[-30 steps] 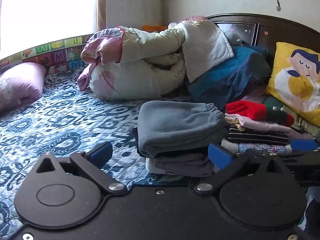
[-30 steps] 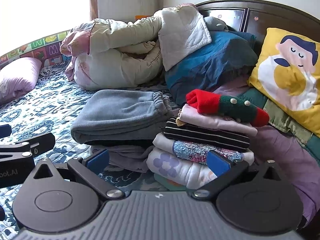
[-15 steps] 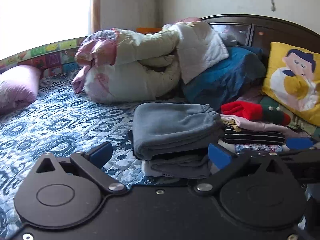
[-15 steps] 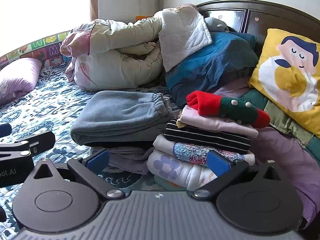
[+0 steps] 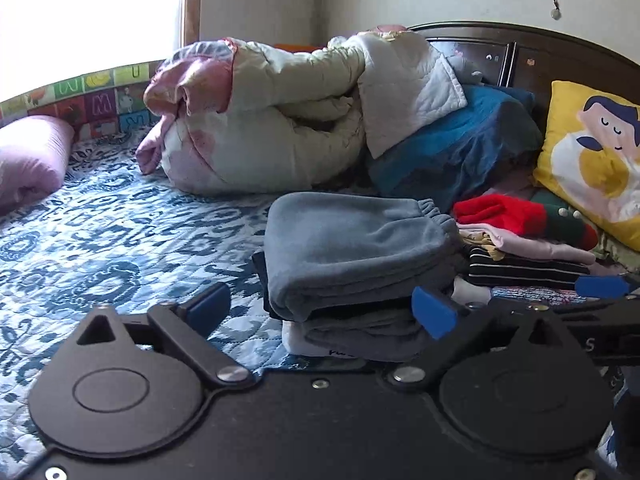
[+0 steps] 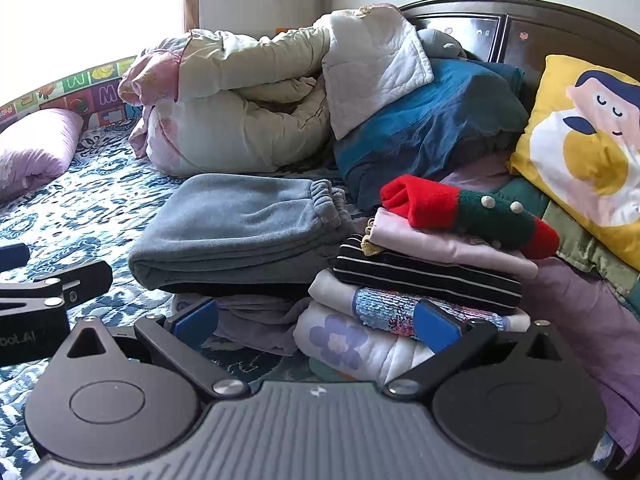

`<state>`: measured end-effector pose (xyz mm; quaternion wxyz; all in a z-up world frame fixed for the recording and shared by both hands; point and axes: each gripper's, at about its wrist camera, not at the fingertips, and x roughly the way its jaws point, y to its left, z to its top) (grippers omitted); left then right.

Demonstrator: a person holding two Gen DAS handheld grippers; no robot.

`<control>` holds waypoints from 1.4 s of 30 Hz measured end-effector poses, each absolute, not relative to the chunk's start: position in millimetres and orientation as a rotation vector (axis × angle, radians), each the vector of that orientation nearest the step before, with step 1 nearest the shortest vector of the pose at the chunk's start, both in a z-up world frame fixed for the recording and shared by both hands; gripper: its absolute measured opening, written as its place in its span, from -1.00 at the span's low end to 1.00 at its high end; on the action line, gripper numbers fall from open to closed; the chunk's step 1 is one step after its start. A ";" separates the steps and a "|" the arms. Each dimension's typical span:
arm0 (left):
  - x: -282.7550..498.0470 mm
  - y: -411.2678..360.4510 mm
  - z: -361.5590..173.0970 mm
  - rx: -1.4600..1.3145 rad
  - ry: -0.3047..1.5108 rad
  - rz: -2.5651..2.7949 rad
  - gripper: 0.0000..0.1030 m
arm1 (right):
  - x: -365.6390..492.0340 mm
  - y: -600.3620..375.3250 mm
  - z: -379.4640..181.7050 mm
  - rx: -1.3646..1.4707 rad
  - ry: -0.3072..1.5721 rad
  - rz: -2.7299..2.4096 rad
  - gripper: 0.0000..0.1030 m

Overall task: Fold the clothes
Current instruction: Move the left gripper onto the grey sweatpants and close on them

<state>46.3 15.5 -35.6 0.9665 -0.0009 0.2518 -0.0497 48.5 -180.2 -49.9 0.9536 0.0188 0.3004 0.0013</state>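
Two stacks of folded clothes sit side by side on a blue patterned bedspread (image 5: 100, 240): grey trousers (image 5: 352, 248) top the left stack, a red and green sweater (image 6: 468, 212) the right. The left gripper (image 5: 322, 308), jaws wide though just narrowing slightly, and the right gripper (image 6: 316, 322), jaws wide, both hold nothing.

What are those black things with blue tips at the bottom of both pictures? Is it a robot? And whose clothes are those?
No robot here. A person holds a grabber tool in each hand, each carrying a camera looking along its two blue-tipped fingers. One picture is from the left gripper, the other from the right gripper. Both stand open and hold nothing; the left's jaws have just closed slightly. They face a bed with folded clothes: grey pants on one pile, and a red and green knit topping a taller stack beside it. I can't tell whose they are.
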 end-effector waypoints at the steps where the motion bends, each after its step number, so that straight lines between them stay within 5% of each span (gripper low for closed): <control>1: 48.1 15.8 -37.1 0.000 0.510 -0.102 0.84 | 52.1 -180.9 -51.7 0.041 0.610 0.001 0.99; 22: 135.2 38.4 -92.7 -0.084 0.606 -0.148 0.16 | 130.9 -174.8 -92.1 0.062 0.627 0.026 0.85; 28: 134.1 38.7 -92.1 -0.084 0.604 -0.155 0.05 | 138.1 -176.2 -100.3 0.074 0.642 0.024 0.85; 35: 132.9 39.0 -91.4 -0.085 0.602 -0.163 -0.47 | 129.0 -175.4 -101.6 0.075 0.654 0.031 0.85; 42: 87.6 43.0 -67.1 -0.112 0.553 -0.175 -0.53 | 102.5 -177.9 -95.8 0.100 0.678 0.054 0.85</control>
